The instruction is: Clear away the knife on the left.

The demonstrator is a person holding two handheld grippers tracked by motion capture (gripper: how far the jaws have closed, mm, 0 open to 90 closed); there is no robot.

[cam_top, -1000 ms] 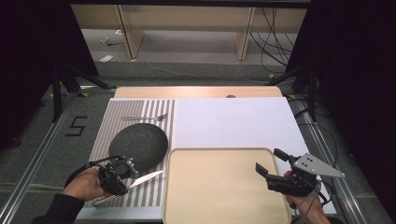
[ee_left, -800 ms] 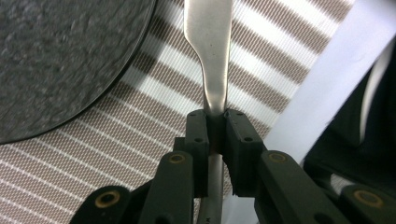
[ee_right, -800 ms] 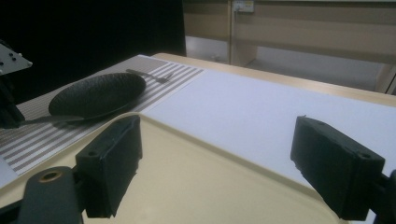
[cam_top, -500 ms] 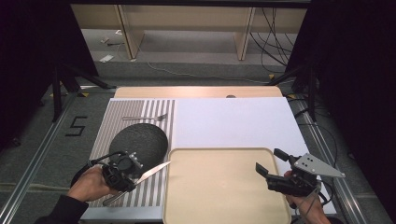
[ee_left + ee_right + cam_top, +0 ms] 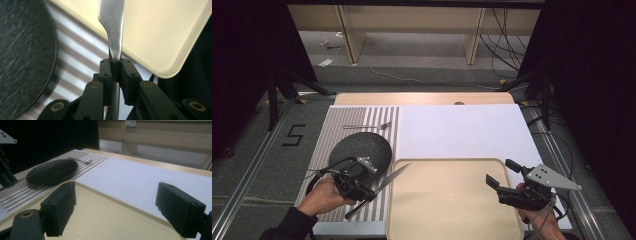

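The table (image 5: 472, 131) carries a white sheet and, at its left, a striped mat (image 5: 328, 145). A beige tray (image 5: 452, 200) lies at the near edge, beside the mat. A dark round plate (image 5: 360, 152) sits on the mat, with a fork (image 5: 367, 126) just beyond it. The left tool (image 5: 362, 189) is clamped on the handle of a knife (image 5: 384, 182), held over the mat beside the plate, its blade tip reaching over the tray's left rim. The right tool (image 5: 502, 174) hovers at the tray's right edge, jaws wide apart and holding nothing.
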